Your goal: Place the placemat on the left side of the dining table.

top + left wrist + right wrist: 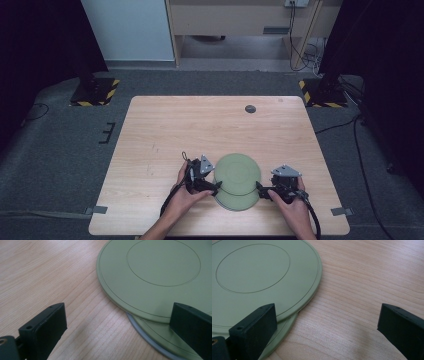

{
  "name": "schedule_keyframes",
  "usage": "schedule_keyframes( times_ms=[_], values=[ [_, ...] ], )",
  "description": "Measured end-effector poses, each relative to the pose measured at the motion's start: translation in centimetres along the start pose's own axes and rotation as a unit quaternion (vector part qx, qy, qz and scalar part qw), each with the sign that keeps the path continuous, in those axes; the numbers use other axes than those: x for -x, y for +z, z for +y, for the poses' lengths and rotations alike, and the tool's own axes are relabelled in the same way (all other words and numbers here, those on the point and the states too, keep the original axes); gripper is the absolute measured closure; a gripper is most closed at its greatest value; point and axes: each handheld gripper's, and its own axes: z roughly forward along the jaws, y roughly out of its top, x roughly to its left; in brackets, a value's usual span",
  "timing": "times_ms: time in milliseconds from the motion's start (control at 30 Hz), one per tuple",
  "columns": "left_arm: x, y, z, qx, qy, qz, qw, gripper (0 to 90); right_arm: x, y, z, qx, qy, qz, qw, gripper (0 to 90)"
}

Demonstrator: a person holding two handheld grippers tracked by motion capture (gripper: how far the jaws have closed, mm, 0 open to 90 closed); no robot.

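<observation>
I have two green plates on the wooden tabletop (165, 130), close to its near edge and a little right of the middle. The upper plate (238, 173) lies partly on the lower plate (239, 202), shifted toward the far edge, so a crescent of the lower one shows on the near side. Both are flat, pale olive, with a thin ring scribed near the rim and another around the centre.

My left gripper (216, 187) sits at the left rim of the stack, held in the left hand (186, 196). In the left gripper view its jaws stand wide apart: one jaw over bare wood, the other over the rim where the upper plate (155, 272) overlaps the lower plate (160, 336). I cannot tell whether that jaw touches the plates. Nothing is clamped.

My right gripper (260, 189) is at the right rim of the stack, held in the right hand (294, 205). In the right gripper view its jaws are also spread wide: one over the edge of the upper plate (262, 275), with the lower plate (284, 328) peeking out just beneath, and the other well off over bare wood. It grips nothing.

A small dark round disc (250, 108) lies on the tabletop near the far edge, well apart from the plates. Grey carpet (60, 145) surrounds the table.
</observation>
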Motion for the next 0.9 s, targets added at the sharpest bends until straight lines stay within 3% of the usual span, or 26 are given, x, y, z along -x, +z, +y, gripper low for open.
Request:
schedule_keyframes(
  times_ms=[900],
  values=[
    [-0.06, -0.12, 0.11, 0.01, 0.002, 0.0, 0.9999, 3.9, -0.17, -0.09, 0.04, -0.001, -0.007, 0.001, 1.0, 4.2]
  ],
)
